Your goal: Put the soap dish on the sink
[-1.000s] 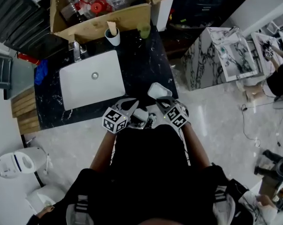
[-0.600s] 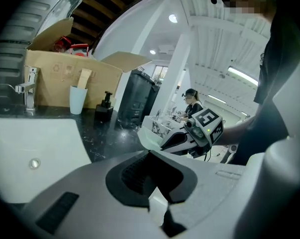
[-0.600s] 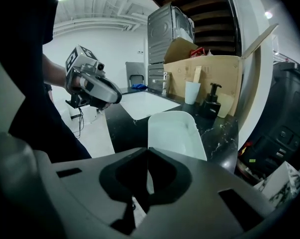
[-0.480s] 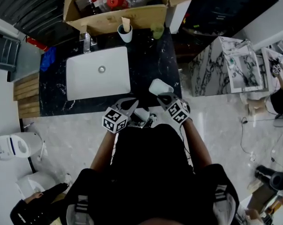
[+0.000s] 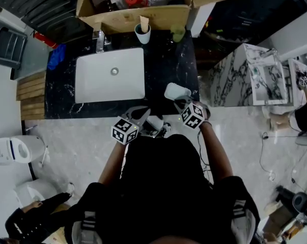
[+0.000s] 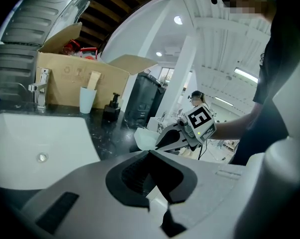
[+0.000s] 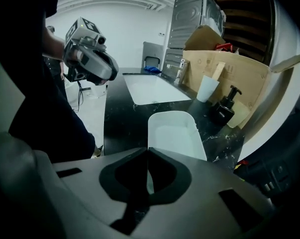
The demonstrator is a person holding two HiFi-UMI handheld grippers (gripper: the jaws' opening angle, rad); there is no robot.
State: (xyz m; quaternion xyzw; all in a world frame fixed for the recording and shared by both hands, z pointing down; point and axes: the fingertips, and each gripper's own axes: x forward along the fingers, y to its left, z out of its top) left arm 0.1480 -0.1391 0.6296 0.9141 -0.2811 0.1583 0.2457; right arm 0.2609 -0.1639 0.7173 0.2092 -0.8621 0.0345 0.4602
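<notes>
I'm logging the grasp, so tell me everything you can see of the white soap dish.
The soap dish is a white, plastic-looking shallow tray, rounded-rectangular with a raised rim, empty. The right claw pinches its near rim, holding it roughly level over the black marbled counter, right of the sink.

A pale marble floor [image 5: 82, 131] lies beneath the left tool [image 5: 142, 112], and ahead of it stands a black veined counter [image 5: 168, 65]. Well right of the right tool [image 5: 179, 102] sits a marble-patterned block [image 5: 229, 80]. White strip lights [image 6: 249, 75] run overhead.
</notes>
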